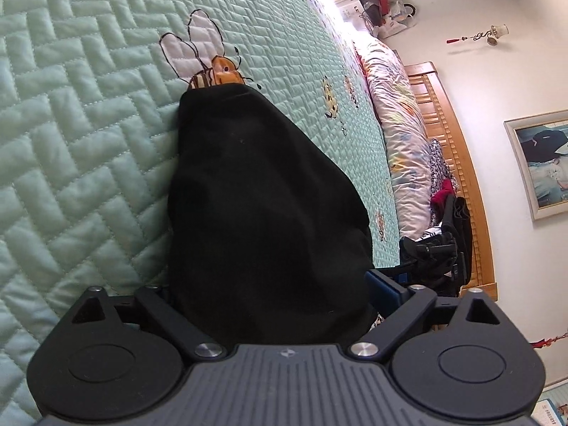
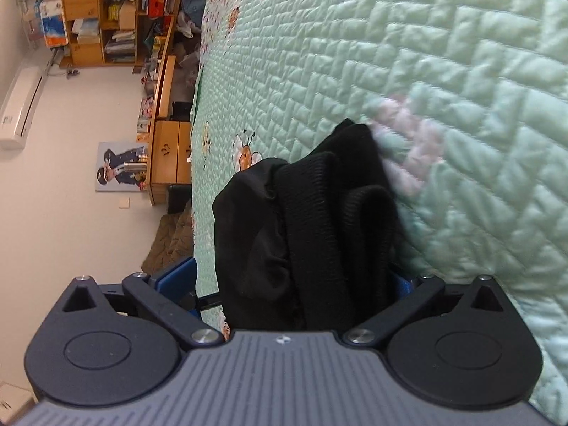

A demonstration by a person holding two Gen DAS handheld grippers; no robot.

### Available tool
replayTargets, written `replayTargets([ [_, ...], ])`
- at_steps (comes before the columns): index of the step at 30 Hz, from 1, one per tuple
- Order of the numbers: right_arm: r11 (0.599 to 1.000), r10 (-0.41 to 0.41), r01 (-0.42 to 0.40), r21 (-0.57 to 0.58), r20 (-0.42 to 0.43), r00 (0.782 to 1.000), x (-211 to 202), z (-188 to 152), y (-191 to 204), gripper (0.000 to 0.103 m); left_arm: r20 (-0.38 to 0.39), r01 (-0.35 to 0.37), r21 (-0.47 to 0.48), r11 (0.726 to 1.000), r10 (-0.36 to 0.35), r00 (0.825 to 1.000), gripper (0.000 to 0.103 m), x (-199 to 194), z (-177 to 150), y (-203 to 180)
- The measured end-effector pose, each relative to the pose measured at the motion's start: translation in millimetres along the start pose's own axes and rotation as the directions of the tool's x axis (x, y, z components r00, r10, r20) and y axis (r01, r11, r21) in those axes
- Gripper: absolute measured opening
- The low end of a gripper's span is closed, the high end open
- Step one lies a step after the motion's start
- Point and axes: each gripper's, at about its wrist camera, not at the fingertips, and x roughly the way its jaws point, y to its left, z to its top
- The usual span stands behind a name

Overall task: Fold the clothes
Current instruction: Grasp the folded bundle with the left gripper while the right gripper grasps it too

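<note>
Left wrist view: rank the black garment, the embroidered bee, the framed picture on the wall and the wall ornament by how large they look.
1. black garment, though nearness to the camera inflates it
2. embroidered bee
3. framed picture, close to the bee and cut by the frame edge, so that order is unsure
4. wall ornament

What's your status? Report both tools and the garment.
Left tool astride black garment, grip unclear. Right tool open around the bunched garment. Garment lies on green quilt; nothing in the way.
</note>
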Motion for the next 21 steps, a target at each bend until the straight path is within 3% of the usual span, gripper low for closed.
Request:
replayTargets([
  [2, 0.998, -0.023, 0.024, -0.054, 0.014, 1.0, 1, -8, 7, 0.101, 0.002, -0.021, -0.001, 1.0, 0.021, 1.0, 0.067, -2, -1, 2],
  [3, 0.996, -0.039, 0.041, -0.079, 0.03, 0.999, 0, -13, 9, 0.098, 0.005, -0.033, -0.004, 0.999, 0.033, 0.999, 0.054, -3, -2, 3],
  [4, 0.994, -0.061, 0.065, -0.086, 0.05, 0.997, -3, -17, 8, 0.085, 0.008, -0.043, -0.008, 0.999, 0.043, 0.999, 0.04, -4, -3, 5],
  [5, 0.992, -0.084, 0.09, -0.093, 0.069, 0.994, -6, -22, 7, 0.068, 0.011, -0.053, -0.013, 0.998, 0.053, 0.999, 0.035, -6, -4, 7],
  [7, 0.991, -0.109, 0.117, -0.069, 0.101, 0.989, -15, -29, -3, 0.044, 0.018, -0.037, -0.018, 0.999, 0.037, 0.999, 0.03, -6, -7, 10],
  [9, 0.996, -0.064, 0.07, -0.047, 0.127, 0.99, -20, -36, -15, 0.041, 0.031, -0.044, -0.003, 0.999, 0.044, 0.999, 0.028, -7, -9, 10],
  [21, 0.989, -0.045, 0.081, -0.123, 0.271, 0.961, -30, -67, 7, 0.034, 0.104, -0.052, 0.047, 0.998, 0.047, 0.994, 0.021, -19, -22, -23],
])
